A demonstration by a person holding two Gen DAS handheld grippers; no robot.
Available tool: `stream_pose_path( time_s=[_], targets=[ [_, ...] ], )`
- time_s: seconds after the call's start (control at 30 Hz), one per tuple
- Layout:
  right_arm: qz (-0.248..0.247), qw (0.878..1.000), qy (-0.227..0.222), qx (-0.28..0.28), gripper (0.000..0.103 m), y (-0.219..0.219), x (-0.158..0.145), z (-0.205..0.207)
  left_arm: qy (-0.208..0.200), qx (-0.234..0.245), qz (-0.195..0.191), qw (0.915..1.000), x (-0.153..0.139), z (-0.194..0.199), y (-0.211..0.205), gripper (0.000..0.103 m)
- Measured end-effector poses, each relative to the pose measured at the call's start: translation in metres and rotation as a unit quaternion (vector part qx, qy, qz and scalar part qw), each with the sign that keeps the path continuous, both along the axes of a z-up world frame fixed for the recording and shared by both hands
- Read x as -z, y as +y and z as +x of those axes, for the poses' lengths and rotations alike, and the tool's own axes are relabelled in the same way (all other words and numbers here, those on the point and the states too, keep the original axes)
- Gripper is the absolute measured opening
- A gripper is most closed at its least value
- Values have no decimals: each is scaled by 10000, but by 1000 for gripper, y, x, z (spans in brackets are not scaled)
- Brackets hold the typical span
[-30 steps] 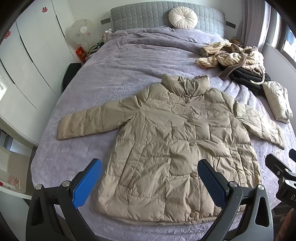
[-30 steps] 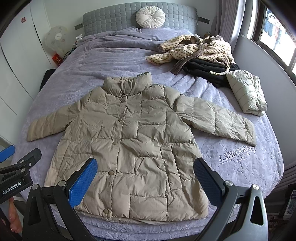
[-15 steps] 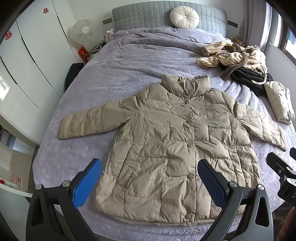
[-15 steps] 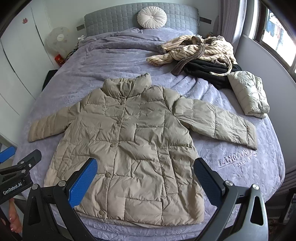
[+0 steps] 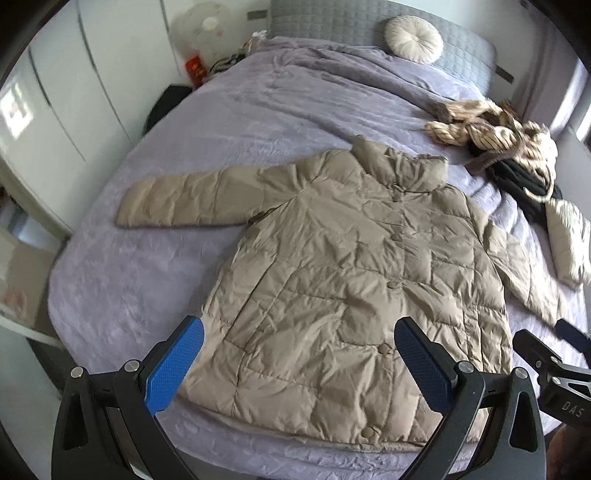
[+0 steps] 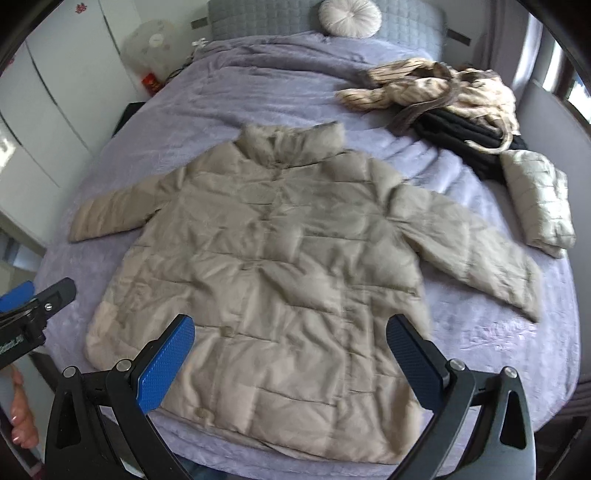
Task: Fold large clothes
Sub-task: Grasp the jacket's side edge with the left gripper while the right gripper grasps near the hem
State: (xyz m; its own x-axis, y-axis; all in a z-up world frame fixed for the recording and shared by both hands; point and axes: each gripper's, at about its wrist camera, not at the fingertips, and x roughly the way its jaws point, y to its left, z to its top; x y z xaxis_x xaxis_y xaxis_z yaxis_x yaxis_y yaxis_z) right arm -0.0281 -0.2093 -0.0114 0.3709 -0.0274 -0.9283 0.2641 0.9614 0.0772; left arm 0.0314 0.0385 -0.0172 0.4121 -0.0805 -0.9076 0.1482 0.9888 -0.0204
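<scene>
A beige quilted puffer jacket (image 5: 354,280) lies flat, front up and buttoned, on the purple bed, both sleeves spread out; it also shows in the right wrist view (image 6: 280,266). My left gripper (image 5: 299,365) is open and empty, hovering above the jacket's hem. My right gripper (image 6: 290,362) is open and empty, also above the hem. The right gripper's tip shows at the left wrist view's right edge (image 5: 554,362); the left gripper shows at the right wrist view's left edge (image 6: 29,310).
A pile of striped and black clothes (image 6: 443,96) and a folded pale puffer garment (image 6: 535,199) lie at the bed's right side. A round cushion (image 6: 349,16) rests against the grey headboard. White wardrobes (image 5: 55,110) and a fan (image 5: 207,26) stand left of the bed (image 5: 258,122).
Both grippers have swung so the jacket now sits tilted and shifted in view; the left view turned leftwards. The jacket itself has not moved. Both grippers stay open.
</scene>
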Motion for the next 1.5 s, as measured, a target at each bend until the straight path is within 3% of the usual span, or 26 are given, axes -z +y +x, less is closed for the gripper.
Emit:
stream_pose_path(
  time_s=[0.03, 0.23, 0.47, 0.53, 0.57, 0.63, 0.67, 0.7, 0.93, 1.13, 1.2, 1.23, 1.27, 1.3, 1.33, 1.37, 1.4, 1.5],
  targets=[
    [-143, 9999, -39, -13, 103, 0, 4, 6, 50, -32, -77, 10000, 6, 7, 10, 103],
    [445, 9988, 160, -161, 103, 47, 37, 58, 159, -302, -398, 9986, 43, 71, 83, 103],
    [265, 9990, 333, -111, 102, 102, 83, 137, 155, -790, -710, 9942, 105, 161, 170, 103],
    [353, 9988, 330, -121, 96, 112, 97, 163, 170, -1012, -945, 9902, 122, 182, 192, 103],
    [343, 9988, 311, -131, 83, 117, 105, 173, 203, -1158, -1101, 9869, 132, 192, 203, 103],
    [397, 9983, 393, -175, 49, 125, 118, 196, 272, -1438, -1420, 9790, 149, 209, 220, 103],
    [566, 9972, 436, -204, 24, 130, 124, 210, 307, -1577, -1593, 9741, 159, 216, 228, 103],
    [648, 9967, 444, -210, 11, 133, 130, 219, 348, -1702, -1720, 9697, 167, 223, 235, 103],
    [599, 9969, 245, -448, 9, 158, 163, 281, 467, -2221, -2452, 9425, 227, 264, 263, 103],
    [568, 9968, 224, -514, 9, 166, 215, 328, 311, -2563, -2546, 9319, 256, 297, 269, 103],
    [550, 9971, 269, -456, 9, 164, 227, 329, 195, -2619, -2467, 9328, 254, 305, 269, 102],
    [575, 9971, 272, -421, 9, 162, 231, 327, 129, -2670, -2348, 9346, 253, 308, 268, 86],
    [619, 9970, 263, -374, 9, 159, 233, 325, 99, -2686, -2169, 9385, 251, 313, 265, 61],
    [664, 9969, 241, -345, 9, 157, 233, 323, 116, -2637, -2093, 9416, 251, 317, 264, 47],
    [693, 9968, 220, -337, 9, 156, 233, 321, 136, -2552, -2270, 9398, 252, 322, 266, 21],
    [687, 9968, 218, -352, 9, 155, 233, 320, 157, -2458, -2526, 9357, 252, 326, 268, 7],
    [668, 9968, 221, -367, 8, 154, 234, 318, 149, -2406, -2670, 9331, 249, 328, 270, 7],
    [709, 9966, 245, -344, 8, 151, 241, 317, -134, -2026, -2684, 9417, 225, 333, 259, 6]
  ],
)
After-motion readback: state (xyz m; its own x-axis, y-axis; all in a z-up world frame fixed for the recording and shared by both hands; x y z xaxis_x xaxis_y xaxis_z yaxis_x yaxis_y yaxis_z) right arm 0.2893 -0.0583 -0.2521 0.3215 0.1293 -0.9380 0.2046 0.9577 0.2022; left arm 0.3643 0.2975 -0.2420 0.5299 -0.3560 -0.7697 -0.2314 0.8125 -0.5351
